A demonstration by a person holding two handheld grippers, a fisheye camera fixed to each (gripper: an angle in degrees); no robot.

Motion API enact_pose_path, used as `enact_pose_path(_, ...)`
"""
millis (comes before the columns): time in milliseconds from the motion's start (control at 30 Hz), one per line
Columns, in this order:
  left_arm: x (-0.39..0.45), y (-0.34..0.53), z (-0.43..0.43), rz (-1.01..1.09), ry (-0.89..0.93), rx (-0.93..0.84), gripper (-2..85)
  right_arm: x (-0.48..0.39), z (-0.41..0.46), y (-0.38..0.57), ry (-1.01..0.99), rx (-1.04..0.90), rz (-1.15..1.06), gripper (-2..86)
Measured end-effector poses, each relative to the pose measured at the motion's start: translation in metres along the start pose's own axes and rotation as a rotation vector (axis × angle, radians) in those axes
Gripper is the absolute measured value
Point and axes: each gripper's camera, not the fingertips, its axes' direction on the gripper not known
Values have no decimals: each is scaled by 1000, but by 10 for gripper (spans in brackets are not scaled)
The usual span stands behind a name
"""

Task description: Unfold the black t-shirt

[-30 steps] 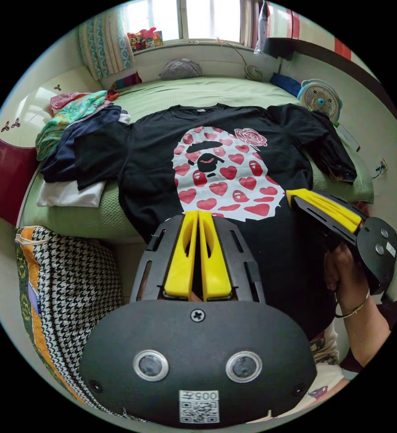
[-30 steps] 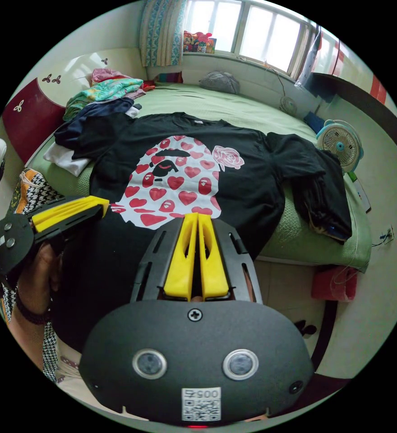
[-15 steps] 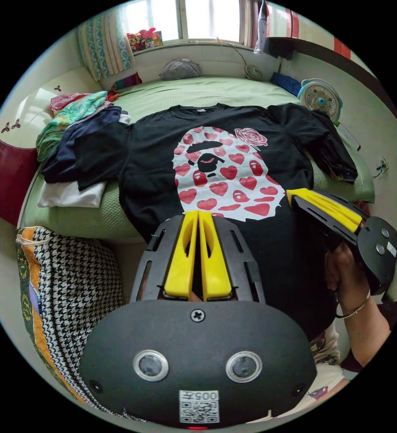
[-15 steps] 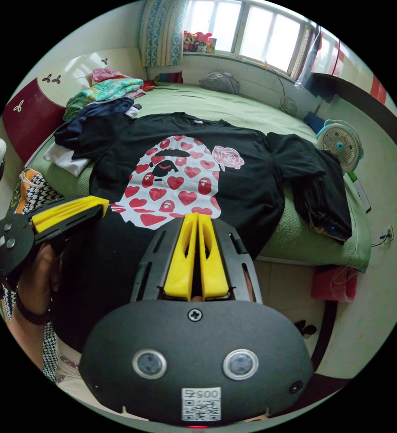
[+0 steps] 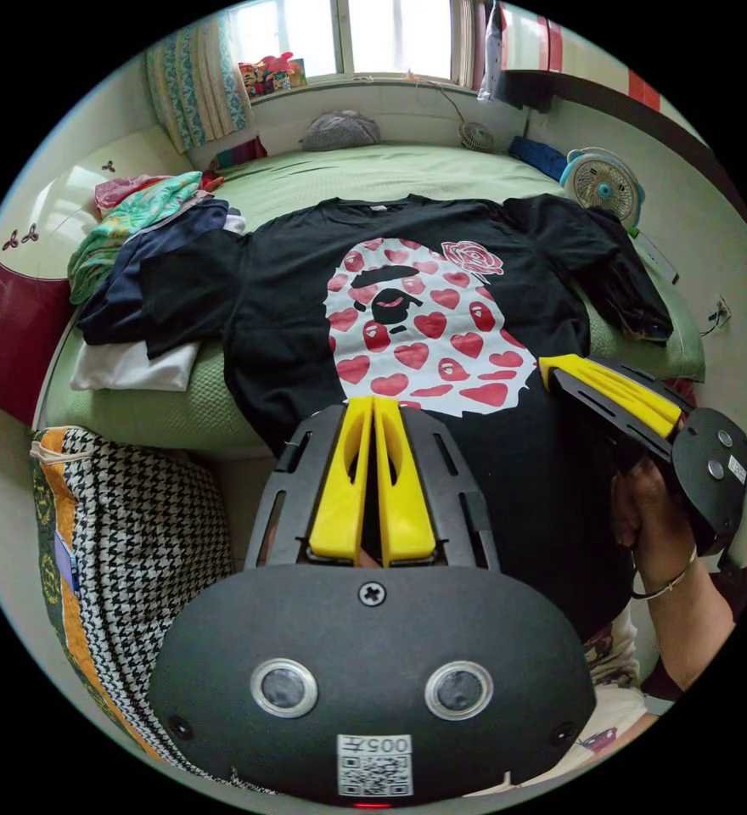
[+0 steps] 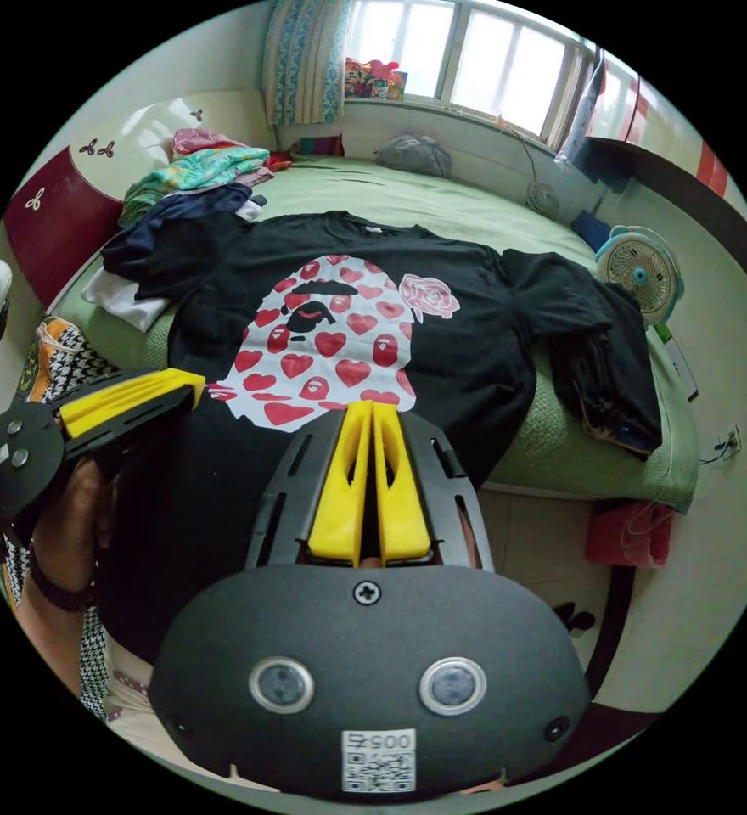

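The black t-shirt [image 5: 289, 306] with a white, red-hearts print lies front up and spread on the green bed [image 5: 390, 170], both sleeves out. Its lower part runs off the bed's near edge toward the person. My left gripper [image 5: 373, 403] has its yellow jaws together at the shirt's lower left edge, and the fabric's side edge leads straight into them. My right gripper [image 6: 372, 407] is shut the same way at the lower right edge [image 6: 492, 424]. Each gripper also shows in the other view, the right gripper [image 5: 547, 367] and the left gripper [image 6: 197, 382], each held by a hand.
A pile of clothes [image 5: 136, 246] sits at the bed's left side and a dark folded garment [image 5: 632, 293] at its right corner. A small fan [image 5: 603, 182] stands beyond it. A houndstooth bag [image 5: 127, 526] is on the floor beside the bed, and a red box [image 6: 628, 531] under it.
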Motion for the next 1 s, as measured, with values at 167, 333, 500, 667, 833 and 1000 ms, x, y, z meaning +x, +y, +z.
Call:
enact_pose_path(167, 0, 0, 0, 0, 0, 0, -6, 0, 0, 0, -2, 0, 1, -9)
enact_pose_path(333, -1, 0, 0, -1, 2, -1, -6, 0, 1, -1, -1, 0, 1, -10)
enact_pose_path(500, 0, 1, -1, 0, 0, 0, -6, 0, 1, -1, -2, 0, 1, -10)
enact_pose_path(667, 1, 2, -1, 3, -6, 0, -5, -1, 1, -1, 2, 0, 0, -10)
enact_pose_path(833, 2, 2, -1, 5, -12, -1, -6, -2, 1, -1, 4, -1, -1, -10)
enact_pose_path(1000, 2, 3, -1, 6, -12, -1, -6, -3, 1, -1, 5, -1, -2, -10)
